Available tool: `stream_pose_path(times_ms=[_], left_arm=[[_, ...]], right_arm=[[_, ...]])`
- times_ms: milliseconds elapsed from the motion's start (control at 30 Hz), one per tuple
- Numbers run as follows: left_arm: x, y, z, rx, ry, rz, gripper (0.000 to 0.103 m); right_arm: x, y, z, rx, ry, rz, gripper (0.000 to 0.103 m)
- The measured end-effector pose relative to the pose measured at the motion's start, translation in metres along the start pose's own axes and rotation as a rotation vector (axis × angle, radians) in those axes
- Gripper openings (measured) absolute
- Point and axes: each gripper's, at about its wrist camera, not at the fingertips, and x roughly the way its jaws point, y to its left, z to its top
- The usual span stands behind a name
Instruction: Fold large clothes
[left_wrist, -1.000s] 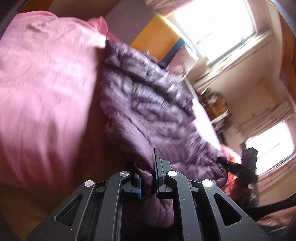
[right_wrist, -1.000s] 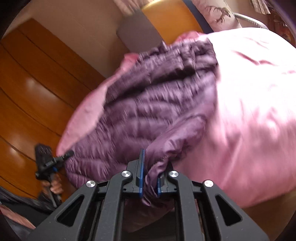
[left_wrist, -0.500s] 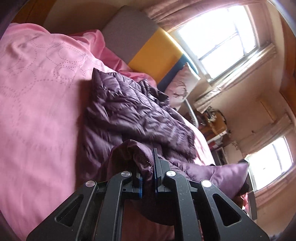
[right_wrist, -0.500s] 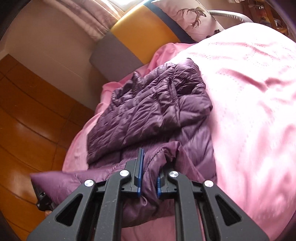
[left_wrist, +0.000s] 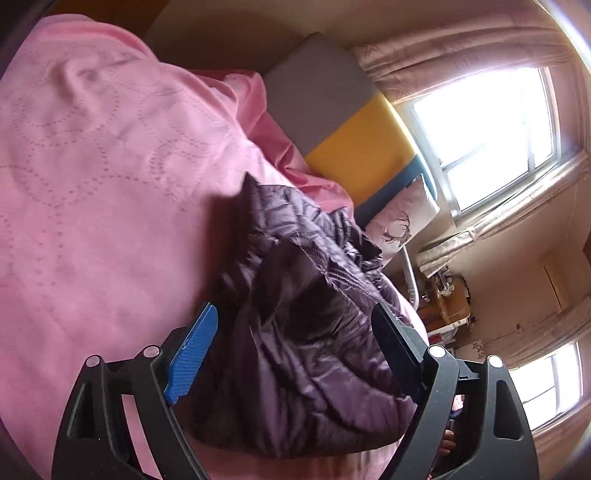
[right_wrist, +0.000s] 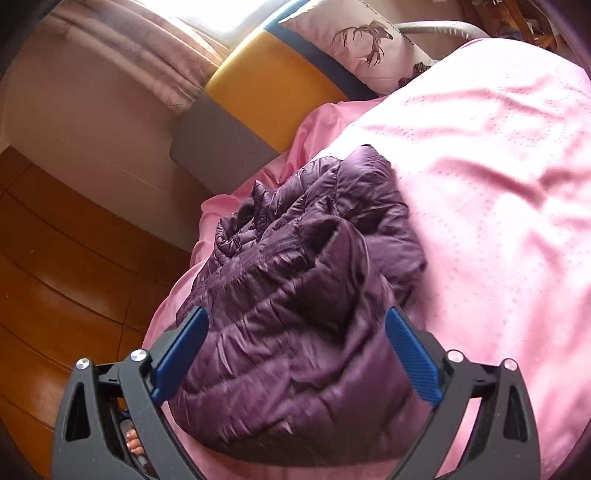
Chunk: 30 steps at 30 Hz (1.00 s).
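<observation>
Left wrist view: the left gripper (left_wrist: 291, 332) fills the lower part of the frame, its jaws opening and standing wide apart. The purple quilted jacket (left_wrist: 314, 350) lies bunched between the fingers, but neither pad presses on it; it is released. The blue pad (left_wrist: 192, 354) at lower left is clear of the fabric, with pink bedcover showing beside it. The jacket rests on the bed, on the pink bedcover (left_wrist: 92, 184), which takes up the left half of the frame. Behind the jacket, at upper centre, stands a grey and yellow headboard (left_wrist: 340, 122), with a deer-print pillow (left_wrist: 402, 221) beside it. A bright window (left_wrist: 487, 129) sits at upper right.

Right wrist view: the right gripper (right_wrist: 295, 332) occupies the lower frame, jaws opening, also wide and released. The jacket (right_wrist: 295, 314) lies heaped at centre between the fingers, its folded bulk reaching from the gripper up toward mid-frame; the pads stand off to either side without clamping it. The bedcover (right_wrist: 498, 184) spreads across the right half. A wooden floor (right_wrist: 55, 277) fills the left side. The headboard (right_wrist: 266, 92) and pillow (right_wrist: 369, 40) appear along the top.
</observation>
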Motion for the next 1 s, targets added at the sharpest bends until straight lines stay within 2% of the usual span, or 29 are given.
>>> stream_pose_path(times_ms=[100, 167, 200, 233, 300, 333, 400, 433, 500, 533, 600, 800, 1000], left_arm=[[0.005, 0.011, -0.013, 0.037, 0.045, 0.028, 0.084], [0.013, 0.018, -0.027, 0.063, 0.103, 0.027, 0.081], [0.017, 0.019, -0.033, 0.076, 0.125, 0.029, 0.073], [0.021, 0.019, -0.039, 0.092, 0.151, 0.030, 0.061], [0.031, 0.019, -0.049, 0.123, 0.194, 0.034, 0.045], [0.033, 0.017, -0.053, 0.142, 0.192, 0.038, 0.039], [0.034, 0.015, -0.055, 0.156, 0.190, 0.032, 0.030], [0.032, 0.014, -0.056, 0.165, 0.187, 0.032, 0.024], [0.030, 0.012, -0.056, 0.184, 0.186, 0.032, 0.017], [0.027, 0.010, -0.058, 0.198, 0.188, 0.034, 0.015], [0.022, 0.007, -0.062, 0.217, 0.191, 0.032, 0.012], [0.006, 0.010, -0.077, 0.219, 0.202, 0.019, 0.012], [-0.035, 0.015, -0.117, 0.226, 0.236, -0.003, 0.012]], right_arm=[[-0.010, -0.009, -0.022, -0.034, 0.015, -0.039, 0.097], [-0.012, -0.016, -0.042, -0.062, 0.039, -0.063, 0.097], [-0.011, -0.019, -0.050, -0.072, 0.054, -0.073, 0.096], [-0.009, -0.022, -0.058, -0.085, 0.070, -0.089, 0.094], [-0.003, -0.024, -0.072, -0.123, 0.092, -0.128, 0.079], [-0.002, -0.024, -0.076, -0.138, 0.089, -0.144, 0.075], [0.000, -0.025, -0.080, -0.137, 0.090, -0.138, 0.056], [0.001, -0.026, -0.081, -0.131, 0.094, -0.131, 0.051], [0.000, -0.022, -0.082, -0.141, 0.095, -0.132, 0.029], [-0.002, -0.020, -0.083, -0.150, 0.094, -0.136, 0.027], [-0.009, -0.016, -0.085, -0.165, 0.100, -0.134, 0.022], [-0.038, -0.012, -0.104, -0.201, 0.122, -0.127, 0.021], [-0.070, -0.011, -0.132, -0.234, 0.171, -0.138, 0.021]])
